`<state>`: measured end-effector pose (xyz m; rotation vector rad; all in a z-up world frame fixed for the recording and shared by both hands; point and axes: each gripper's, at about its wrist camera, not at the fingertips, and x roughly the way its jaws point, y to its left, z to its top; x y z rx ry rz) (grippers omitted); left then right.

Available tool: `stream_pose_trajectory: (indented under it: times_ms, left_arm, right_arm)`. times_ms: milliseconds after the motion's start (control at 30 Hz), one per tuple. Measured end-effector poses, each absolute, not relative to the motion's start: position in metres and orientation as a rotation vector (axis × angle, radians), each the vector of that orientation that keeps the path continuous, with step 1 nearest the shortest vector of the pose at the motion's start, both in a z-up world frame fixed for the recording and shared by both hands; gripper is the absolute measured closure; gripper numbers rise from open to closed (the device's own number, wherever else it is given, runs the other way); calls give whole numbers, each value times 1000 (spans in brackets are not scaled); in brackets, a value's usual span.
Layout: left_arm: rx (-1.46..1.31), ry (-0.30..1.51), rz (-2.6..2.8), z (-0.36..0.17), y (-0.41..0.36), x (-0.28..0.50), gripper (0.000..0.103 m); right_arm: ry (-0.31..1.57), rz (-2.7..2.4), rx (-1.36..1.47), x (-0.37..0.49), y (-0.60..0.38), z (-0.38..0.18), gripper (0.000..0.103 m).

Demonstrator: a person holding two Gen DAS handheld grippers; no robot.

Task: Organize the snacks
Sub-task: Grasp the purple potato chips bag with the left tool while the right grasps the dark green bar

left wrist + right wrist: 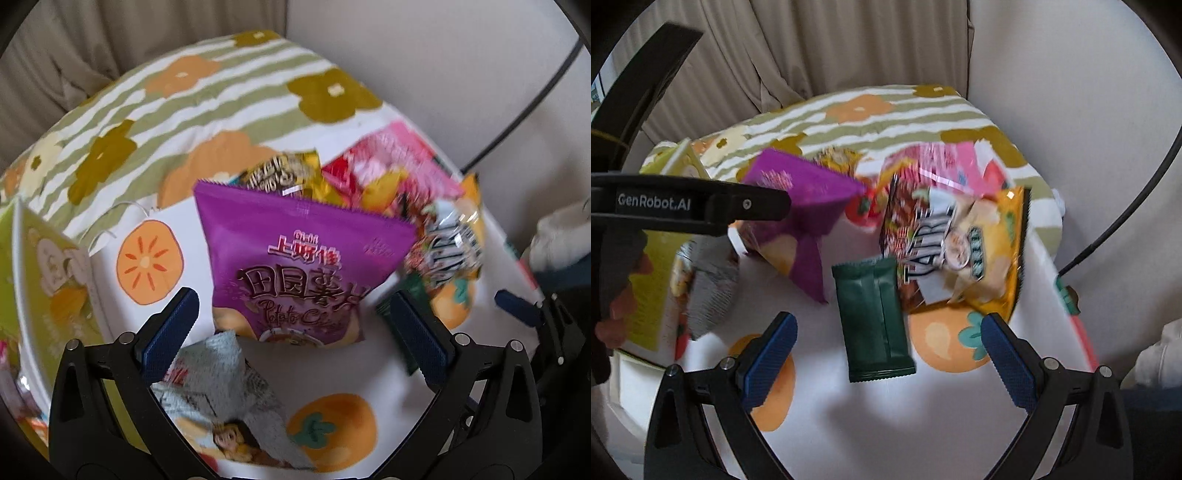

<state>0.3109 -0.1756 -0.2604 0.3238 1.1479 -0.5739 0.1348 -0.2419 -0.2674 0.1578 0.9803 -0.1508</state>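
A purple potato chip bag (pixel 295 266) stands tilted on the white persimmon-print cloth (pixel 332 373), in line with the gap of my left gripper (pixel 293 306), which is open and not touching it. A grey foil packet (pixel 221 384) lies just below, near the left finger. A dark green packet (pixel 873 321) lies flat on the cloth between the spread fingers of my right gripper (pixel 888 325), which is open. The purple bag (pixel 805 218) shows there too, beside the left gripper's black body (pixel 701 206).
Several snack bags lie heaped at the back right: a pink bag (pixel 960 166) and a yellow bag (pixel 997 258). A yellow-green box (pixel 48 280) stands at the left table edge. A hand (pixel 620 306) holds the left tool. Curtain and a black cable (pixel 1126 206) lie behind.
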Motion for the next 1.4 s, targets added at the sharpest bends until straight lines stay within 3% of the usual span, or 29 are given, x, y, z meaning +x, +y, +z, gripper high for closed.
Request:
stream_pose_trajectory:
  times_ms: [167, 433, 500, 667, 800, 1033, 1167, 1400]
  left_arm:
    - [385, 1190, -567, -282, -179, 318, 0]
    - [362, 1218, -600, -295, -178, 327, 2]
    - [354, 1221, -621, -296, -179, 326, 13]
    - [337, 1208, -636, -294, -176, 325, 28]
    - [295, 1225, -640, -295, -171, 326, 30]
    - [288, 1219, -626, -294, -171, 324, 31]
    - [285, 1219, -619, -294, -170, 322, 31]
    - [272, 1196, -600, -281, -168, 313, 31]
  right_arm:
    - [1006, -173, 131, 143, -232, -289, 5]
    - [1045, -203, 124, 153, -224, -314, 17]
    - [1058, -203, 123, 153, -223, -316, 22]
    - [1072, -206, 127, 152, -220, -318, 22]
    - [1100, -206, 118, 155, -215, -323, 22]
    - [1110, -187, 106, 159, -212, -324, 39]
    - [1102, -165, 95, 164, -196, -320, 61]
    - [1086, -148, 84, 160, -189, -315, 63]
